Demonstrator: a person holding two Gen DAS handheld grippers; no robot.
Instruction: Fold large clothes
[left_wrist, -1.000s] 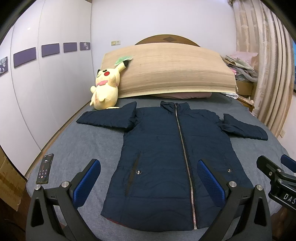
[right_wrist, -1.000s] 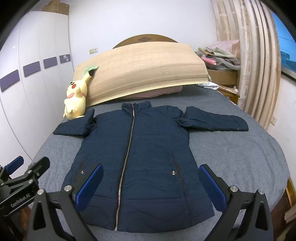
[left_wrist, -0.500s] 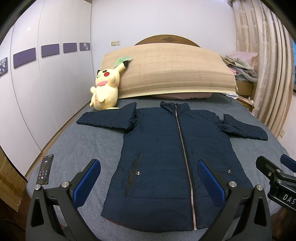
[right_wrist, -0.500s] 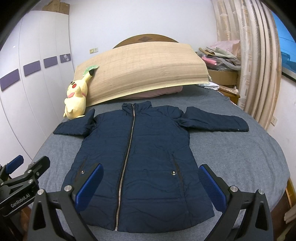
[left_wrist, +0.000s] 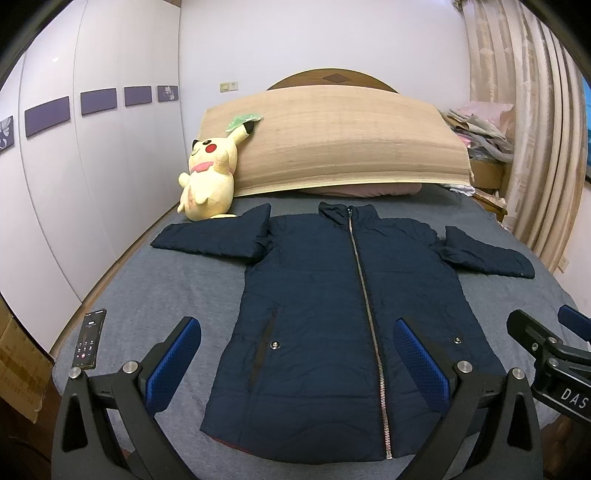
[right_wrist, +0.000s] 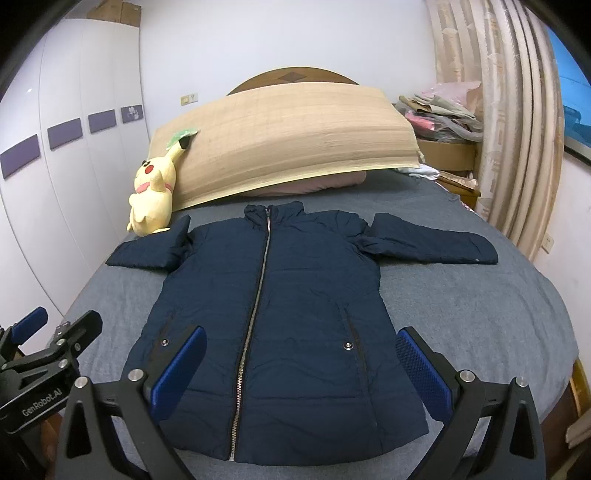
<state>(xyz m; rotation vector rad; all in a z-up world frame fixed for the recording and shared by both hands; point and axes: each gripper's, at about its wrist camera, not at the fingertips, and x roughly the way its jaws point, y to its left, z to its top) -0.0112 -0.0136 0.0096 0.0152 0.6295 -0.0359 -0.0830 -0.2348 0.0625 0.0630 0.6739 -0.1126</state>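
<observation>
Navy and puffy, the jacket (left_wrist: 343, 302) lies flat on the bed (left_wrist: 166, 288), zipped, both sleeves spread out. No fold looks made yet. The left gripper (left_wrist: 295, 362) and right gripper (right_wrist: 301, 365) hang above its hem, spread wide, holding nothing.

Soft, even indoor light fills both views, bright on the white walls and casting only faint shadows. A small glare spot sits on the glossy wardrobe doors (left_wrist: 55, 59). Fisheye distortion bends the curtains (right_wrist: 517, 110) and darkens every corner; focus is sharp throughout.
</observation>
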